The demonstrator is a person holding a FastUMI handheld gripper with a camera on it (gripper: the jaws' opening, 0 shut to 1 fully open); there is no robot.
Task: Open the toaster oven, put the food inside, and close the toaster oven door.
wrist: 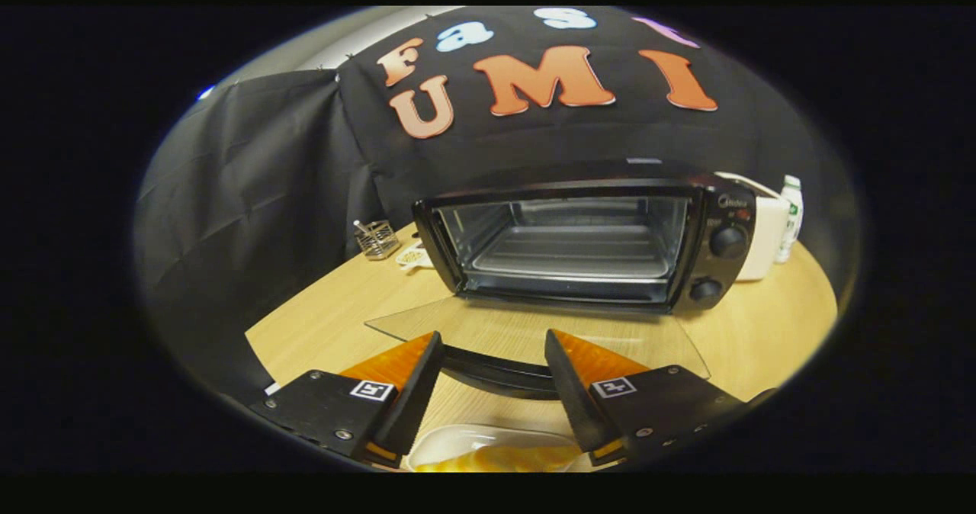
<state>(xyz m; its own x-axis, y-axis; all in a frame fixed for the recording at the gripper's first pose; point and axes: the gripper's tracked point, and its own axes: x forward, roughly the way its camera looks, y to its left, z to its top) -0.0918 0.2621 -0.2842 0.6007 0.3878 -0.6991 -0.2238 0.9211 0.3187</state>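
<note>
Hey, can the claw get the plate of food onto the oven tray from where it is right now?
Probably yes. The toaster oven door lies flat open, the tray looks bare, and the claw is open with the plate of food between its fingers.

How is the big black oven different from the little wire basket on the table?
The oven is big, black and boxy; the wire basket is small, silvery and see-through. The oven's glass door lies open flat, just ahead of the tool, whose fingers are spread apart; the basket has an open top with something sticking out. Both sit on the wooden table.
</note>
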